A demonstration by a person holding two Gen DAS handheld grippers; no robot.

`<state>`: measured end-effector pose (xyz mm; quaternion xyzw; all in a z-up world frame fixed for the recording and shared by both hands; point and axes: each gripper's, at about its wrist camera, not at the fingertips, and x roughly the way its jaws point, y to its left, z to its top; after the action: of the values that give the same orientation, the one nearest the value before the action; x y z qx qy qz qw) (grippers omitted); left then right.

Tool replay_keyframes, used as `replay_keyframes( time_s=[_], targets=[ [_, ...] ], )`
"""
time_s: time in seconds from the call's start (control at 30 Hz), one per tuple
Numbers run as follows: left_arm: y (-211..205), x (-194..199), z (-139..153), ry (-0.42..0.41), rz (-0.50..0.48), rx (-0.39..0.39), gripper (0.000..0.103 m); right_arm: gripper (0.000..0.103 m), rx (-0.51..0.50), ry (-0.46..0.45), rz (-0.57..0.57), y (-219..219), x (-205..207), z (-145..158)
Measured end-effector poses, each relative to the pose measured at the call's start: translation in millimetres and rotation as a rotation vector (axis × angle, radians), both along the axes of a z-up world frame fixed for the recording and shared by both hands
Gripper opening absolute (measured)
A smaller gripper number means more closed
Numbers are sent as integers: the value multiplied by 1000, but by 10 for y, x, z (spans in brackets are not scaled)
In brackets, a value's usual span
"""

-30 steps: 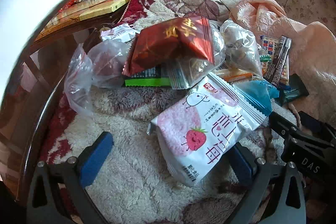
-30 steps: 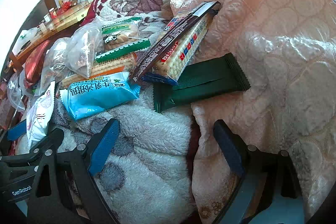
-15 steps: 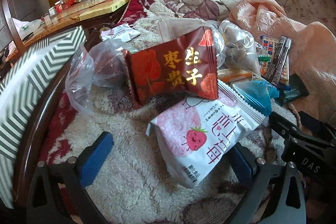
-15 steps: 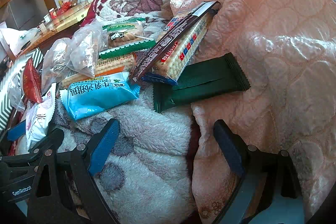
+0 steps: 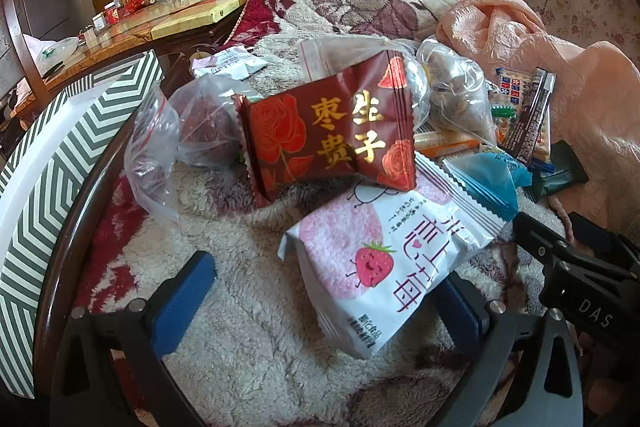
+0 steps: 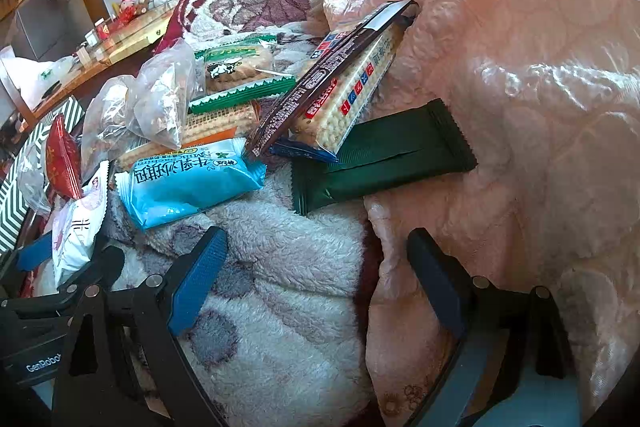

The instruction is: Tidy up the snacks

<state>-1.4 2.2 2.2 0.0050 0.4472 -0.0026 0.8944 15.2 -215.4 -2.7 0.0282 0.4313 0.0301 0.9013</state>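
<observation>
In the left wrist view my left gripper is open low over the fleece blanket. A white and pink strawberry packet lies between its fingers and covers the right pad. Behind it a red packet with gold characters leans on the snack pile, beside a clear bag of dark snacks. In the right wrist view my right gripper is open and holds nothing. Just beyond it lie a blue milk-snack packet, a dark green packet, a cracker pack and a brown bar.
A box with green and white zigzag stripes stands at the left, past a dark wooden rim. A pink quilt rises on the right. More clear bags and wafer packs fill the middle of the pile.
The red packet has slid down from the top of the pile and now faces me upright. A white surface at the left has gone, showing the striped box. Neither gripper has moved.
</observation>
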Motion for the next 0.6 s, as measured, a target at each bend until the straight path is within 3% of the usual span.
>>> replay_keyframes(
  time_s=[0.6],
  targets=[
    [20, -87, -7, 5, -34, -16, 103, 92, -14, 24, -10, 8, -6, 32]
  ],
)
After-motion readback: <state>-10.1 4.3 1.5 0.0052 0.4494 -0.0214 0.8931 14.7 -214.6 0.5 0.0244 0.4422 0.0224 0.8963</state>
